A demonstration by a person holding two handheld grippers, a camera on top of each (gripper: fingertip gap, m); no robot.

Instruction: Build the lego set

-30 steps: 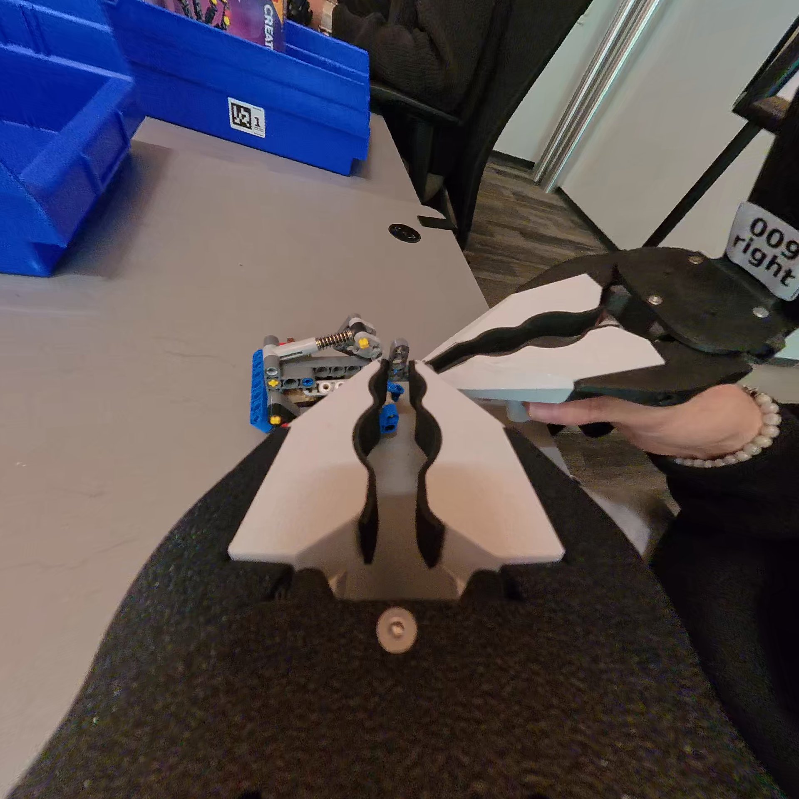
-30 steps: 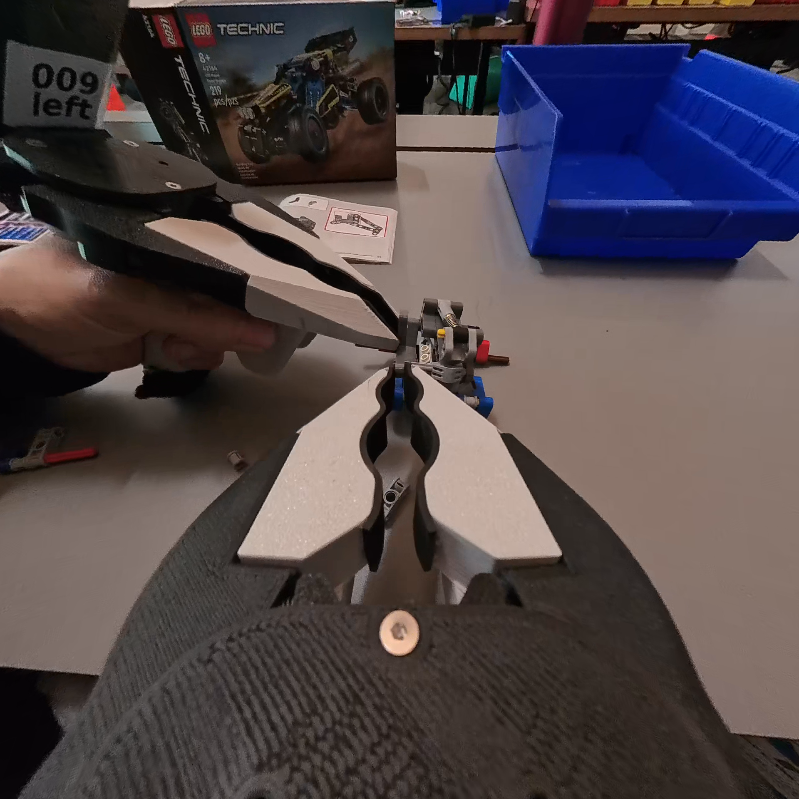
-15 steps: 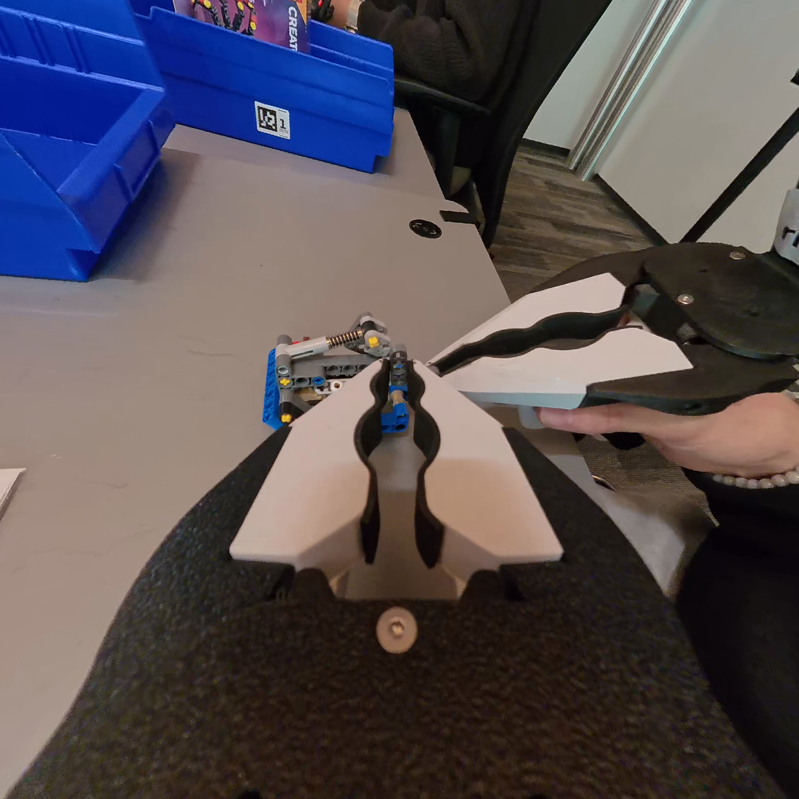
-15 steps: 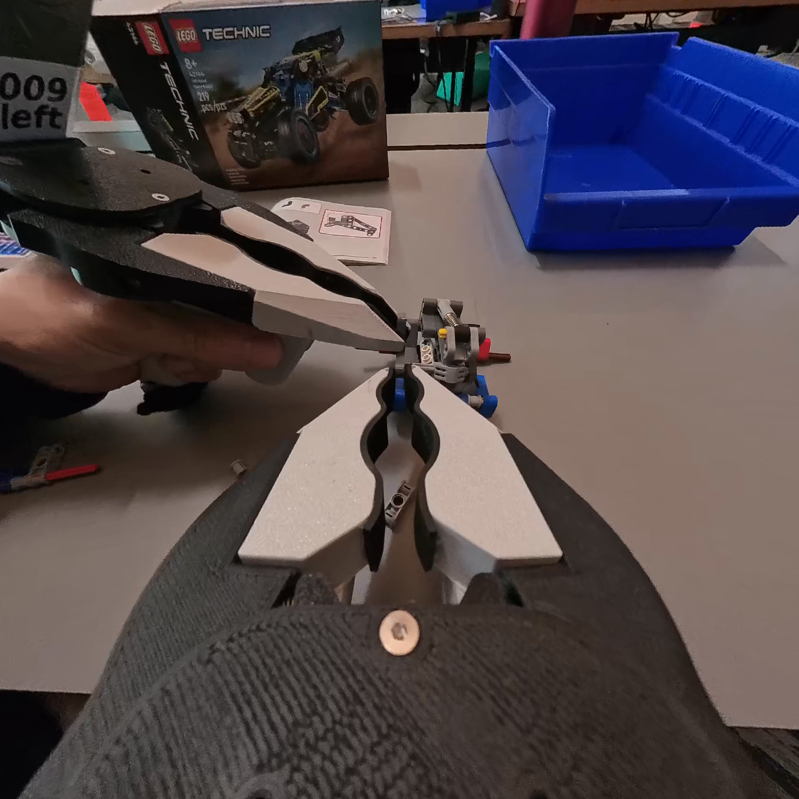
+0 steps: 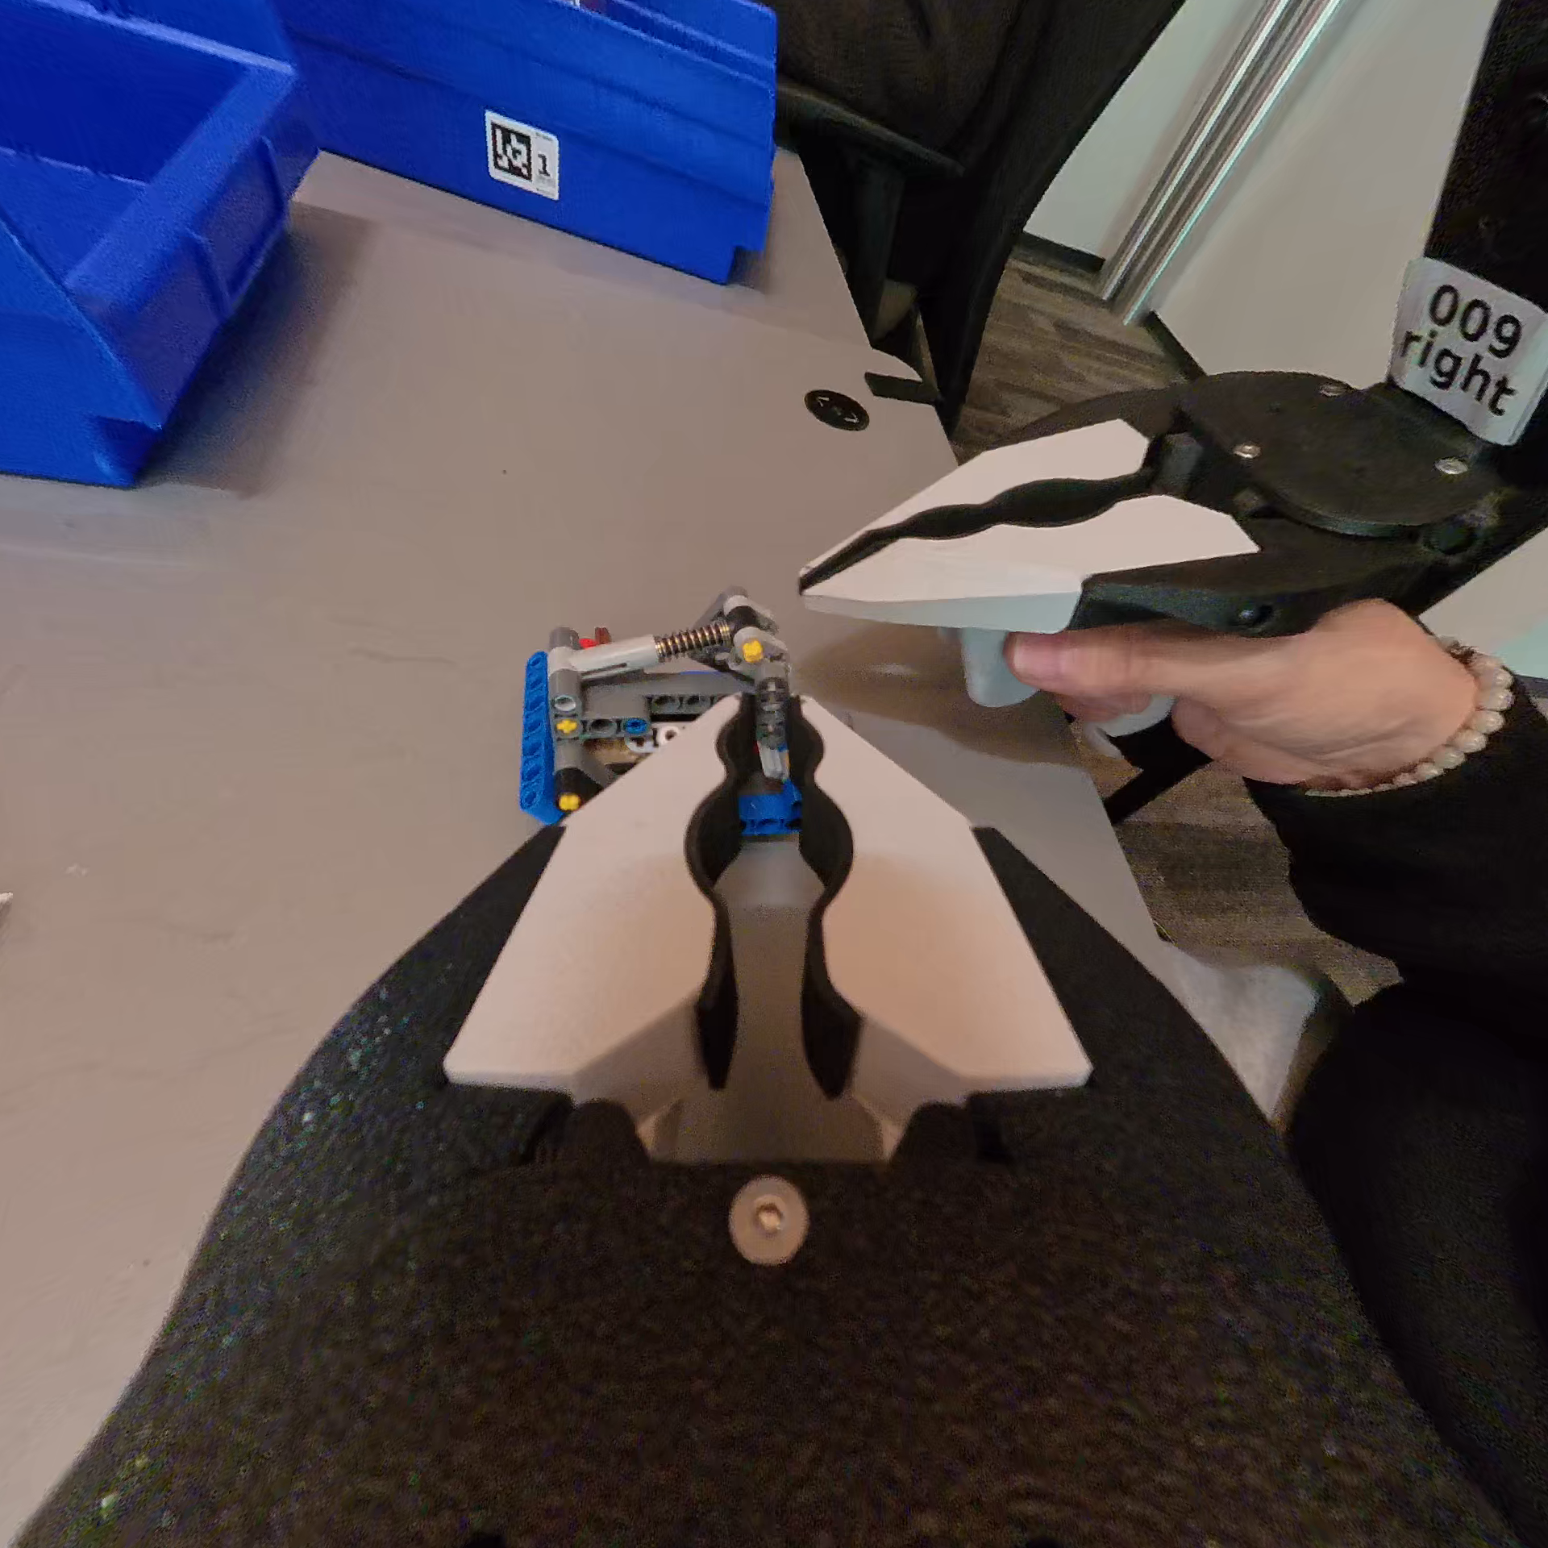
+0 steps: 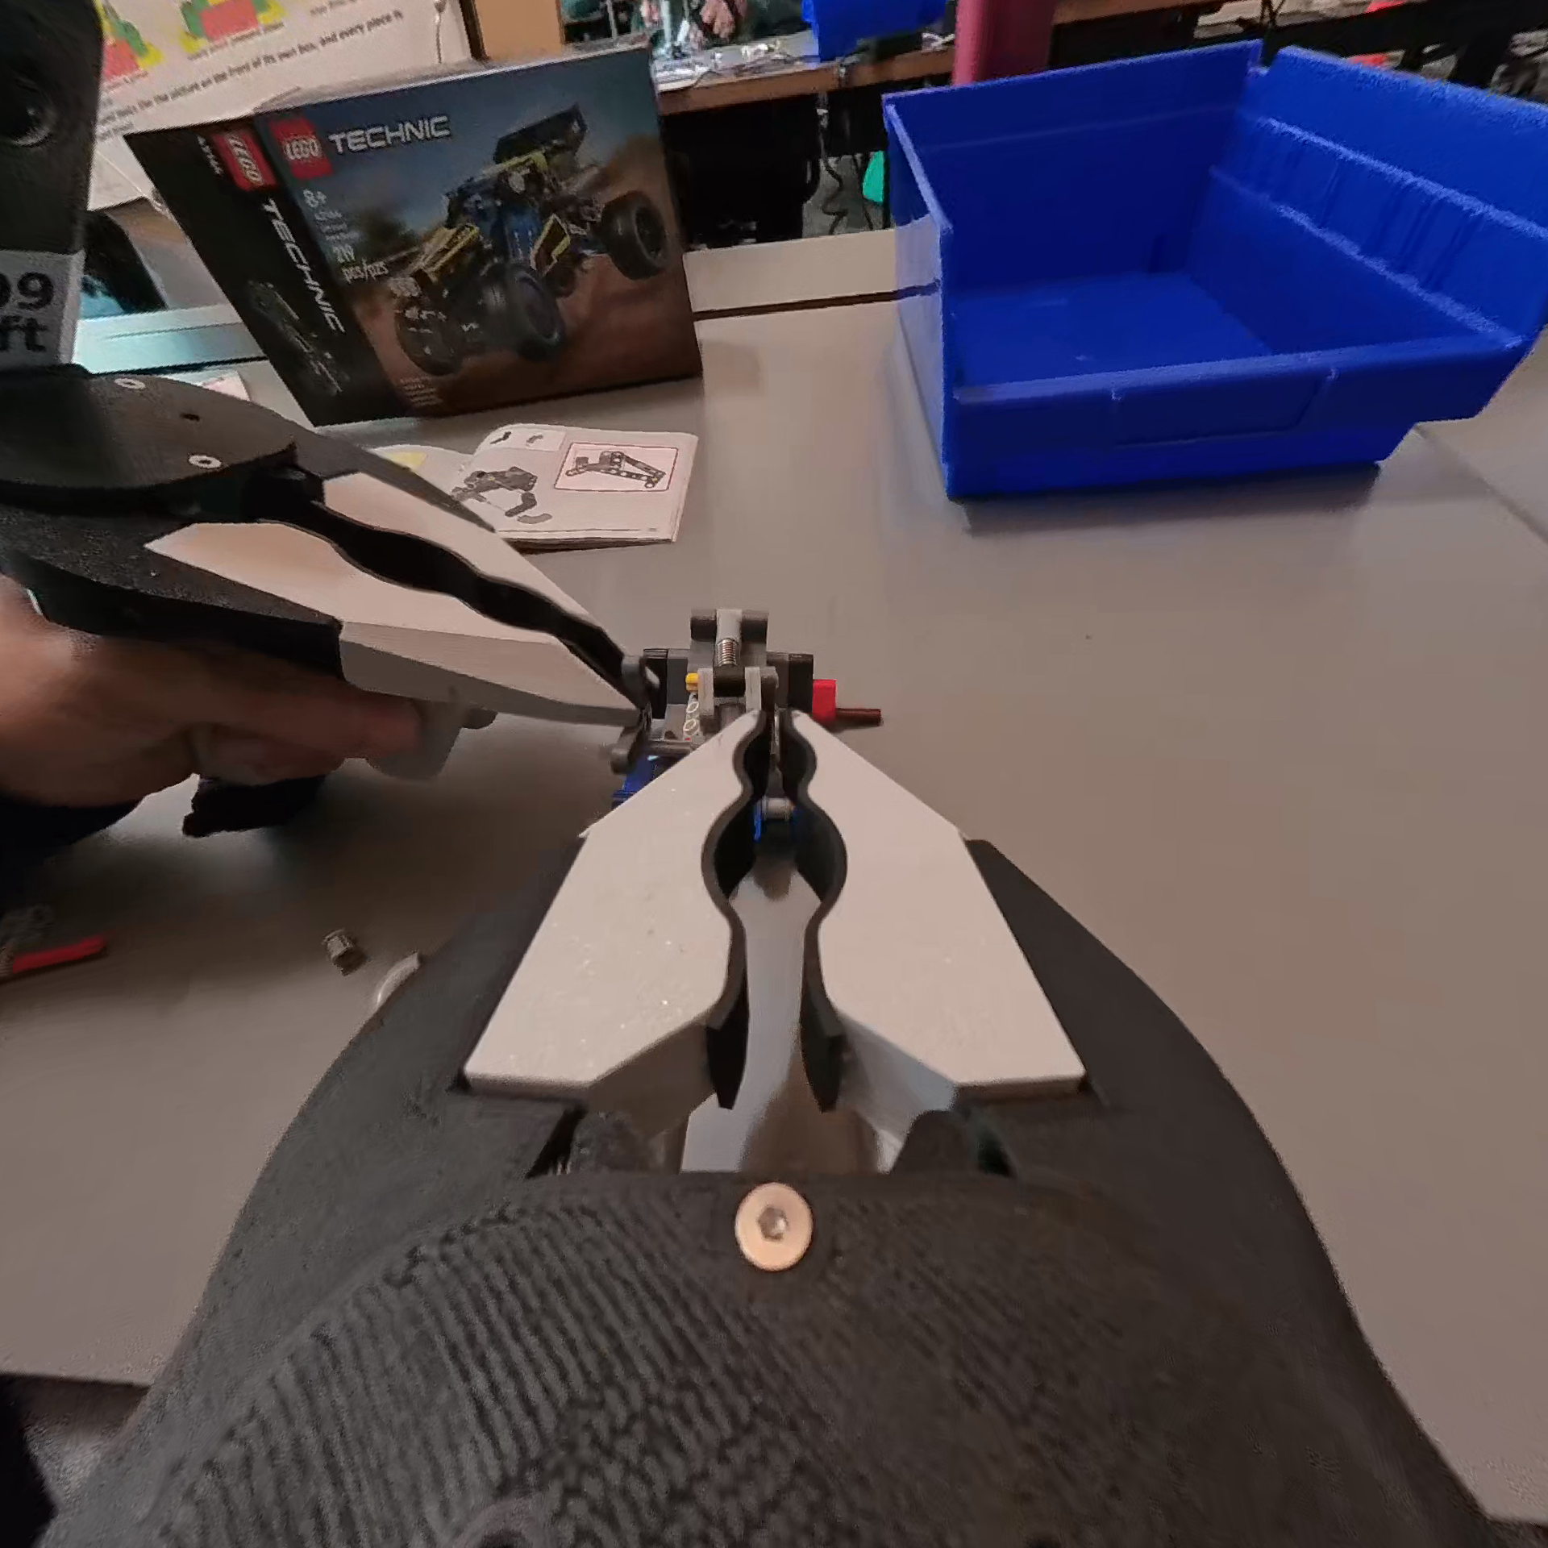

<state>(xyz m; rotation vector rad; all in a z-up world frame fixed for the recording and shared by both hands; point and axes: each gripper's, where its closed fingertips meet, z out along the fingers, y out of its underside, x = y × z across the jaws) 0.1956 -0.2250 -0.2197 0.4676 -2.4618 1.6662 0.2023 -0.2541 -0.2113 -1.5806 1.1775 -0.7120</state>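
A small brick assembly (image 5: 637, 695) of grey beams, a blue beam and a spring shock lies on the grey table (image 5: 335, 519). My left gripper (image 5: 771, 729) is shut on a dark grey link at the assembly's near end. The right wrist view shows the left gripper (image 6: 632, 704) pinching that link at the assembly's (image 6: 737, 662) left side. My right gripper (image 5: 808, 578) hangs a little above and right of the assembly, apart from it, tips together with nothing showing between them. In its own view, the right gripper (image 6: 775, 737) overlaps the assembly.
Two blue bins (image 5: 544, 100) (image 5: 126, 251) stand at the table's back; one (image 6: 1173, 436) also shows in the right wrist view. A toy box (image 6: 469, 243) and booklet (image 6: 586, 486) lie far left. Small loose parts (image 6: 343, 951) (image 6: 59, 955) lie near left. The table edge (image 5: 988, 519) runs right.
My right gripper has drawn back up and to the right, off the assembly it was touching. My left gripper keeps its hold on the link and has shifted slightly.
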